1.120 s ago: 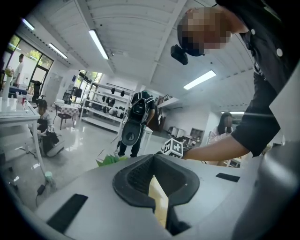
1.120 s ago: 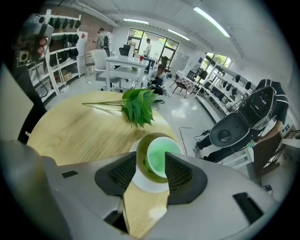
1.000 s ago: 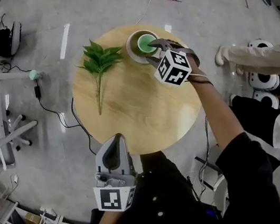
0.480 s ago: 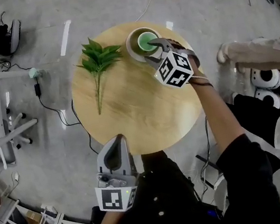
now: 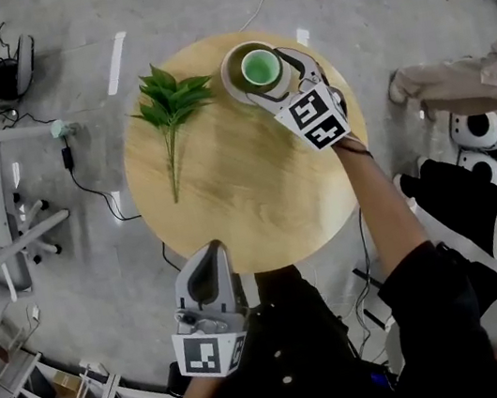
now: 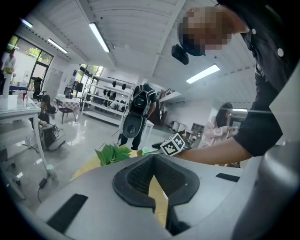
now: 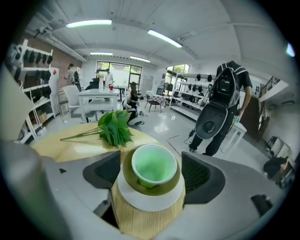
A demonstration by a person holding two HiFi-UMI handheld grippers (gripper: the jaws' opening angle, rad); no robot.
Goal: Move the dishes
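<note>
Grey shop floor (image 5: 97, 258) surrounds a round wooden table (image 5: 238, 195), with shelves and desks further off. At the table's far edge the right tongs (image 5: 278, 83) have just been opening and now stand released and wide, one pad on each side of the dish stack and neither pressing on it. Between them sits a green cup (image 7: 153, 164) inside an olive bowl (image 7: 123, 176), on a white plate (image 7: 150, 200), and the plate rests on the wood near the rim. To the stack's left lies a leafy sprig (image 5: 170, 102), well apart from it. The left tongs (image 5: 207, 253) are clenched on nothing, held low just off the near edge by the person's body. Judging by the released grip and the stack resting flat, this set looks delivered. No other dishes show on the table, so little seems left beyond pulling the right tongs clear
</note>
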